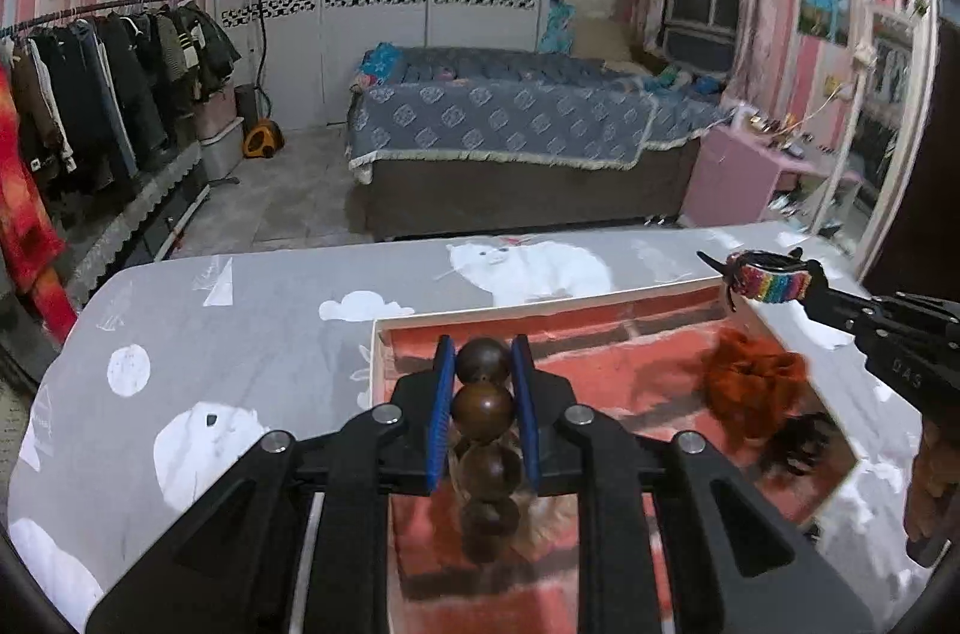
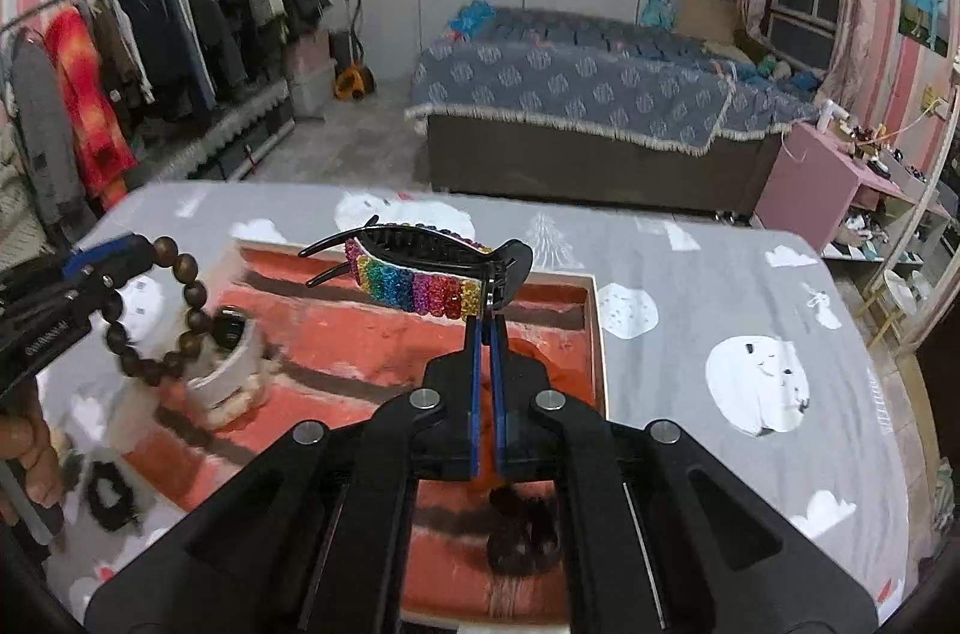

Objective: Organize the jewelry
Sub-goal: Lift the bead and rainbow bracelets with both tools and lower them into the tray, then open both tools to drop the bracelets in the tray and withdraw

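Both grippers were loaded over the red-lined box (image 2: 591,334), I judged for sorting: my left gripper (image 1: 483,382) pinched the wooden bead bracelet (image 1: 483,409), my right gripper (image 2: 487,328) clamped the rainbow hair clip (image 2: 420,283).

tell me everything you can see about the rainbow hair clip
The rainbow hair clip is a long black plastic claw-style clip with a toothed upper edge and two pointed prongs at its left end. A band of glittery rainbow beads covers its side. It hangs roughly level above the red-lined box, pinched at its right end by the right tongs.
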A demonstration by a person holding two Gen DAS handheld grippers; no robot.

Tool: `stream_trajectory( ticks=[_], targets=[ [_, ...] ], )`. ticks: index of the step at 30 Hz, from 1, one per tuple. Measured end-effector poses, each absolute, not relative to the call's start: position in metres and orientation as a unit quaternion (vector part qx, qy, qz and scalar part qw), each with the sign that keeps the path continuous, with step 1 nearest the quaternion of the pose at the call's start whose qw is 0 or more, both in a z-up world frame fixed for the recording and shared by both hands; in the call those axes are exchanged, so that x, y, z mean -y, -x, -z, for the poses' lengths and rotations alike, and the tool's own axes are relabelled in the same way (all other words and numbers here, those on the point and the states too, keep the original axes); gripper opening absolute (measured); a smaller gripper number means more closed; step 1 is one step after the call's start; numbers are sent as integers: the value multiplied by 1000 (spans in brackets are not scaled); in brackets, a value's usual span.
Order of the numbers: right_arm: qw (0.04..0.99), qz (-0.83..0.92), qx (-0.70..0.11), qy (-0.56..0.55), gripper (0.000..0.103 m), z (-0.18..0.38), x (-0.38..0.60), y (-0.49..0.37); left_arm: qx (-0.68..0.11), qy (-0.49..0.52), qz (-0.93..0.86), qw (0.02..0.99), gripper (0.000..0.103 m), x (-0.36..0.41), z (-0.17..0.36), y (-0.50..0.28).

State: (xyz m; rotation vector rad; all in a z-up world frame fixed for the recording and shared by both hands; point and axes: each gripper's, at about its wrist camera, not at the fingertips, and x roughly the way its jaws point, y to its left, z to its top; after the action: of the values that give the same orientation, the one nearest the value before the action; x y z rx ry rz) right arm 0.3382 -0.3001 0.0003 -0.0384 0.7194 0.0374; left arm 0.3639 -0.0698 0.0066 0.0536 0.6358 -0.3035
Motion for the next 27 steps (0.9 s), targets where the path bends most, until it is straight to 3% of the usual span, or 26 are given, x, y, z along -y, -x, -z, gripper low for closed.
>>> stream_trajectory(
  ticks=[11,18,20,21,22,23,24,27],
  targets=[
    [900,3,-437,17,4,62,307,-388,-358,-16,137,923,20,67,25,-410],
    [893,1,-450,12,9,72,311,-390,-376,-11,131,917,21,62,39,-415],
    [893,-2,-451,8,17,71,312,-389,-383,-7,131,914,23,60,40,-415],
    [893,-4,-450,7,28,69,312,-389,-388,-8,133,912,31,60,41,-415],
    [895,-7,-446,5,43,66,313,-386,-389,-8,136,911,47,60,41,-413],
    [897,-6,-441,4,51,64,314,-383,-387,-9,138,911,53,59,42,-411],
    [901,-5,-434,-2,57,60,316,-378,-387,-11,137,912,56,58,43,-408],
    [907,-13,-420,-11,59,50,319,-362,-389,-5,139,911,59,52,44,-400]
  ],
)
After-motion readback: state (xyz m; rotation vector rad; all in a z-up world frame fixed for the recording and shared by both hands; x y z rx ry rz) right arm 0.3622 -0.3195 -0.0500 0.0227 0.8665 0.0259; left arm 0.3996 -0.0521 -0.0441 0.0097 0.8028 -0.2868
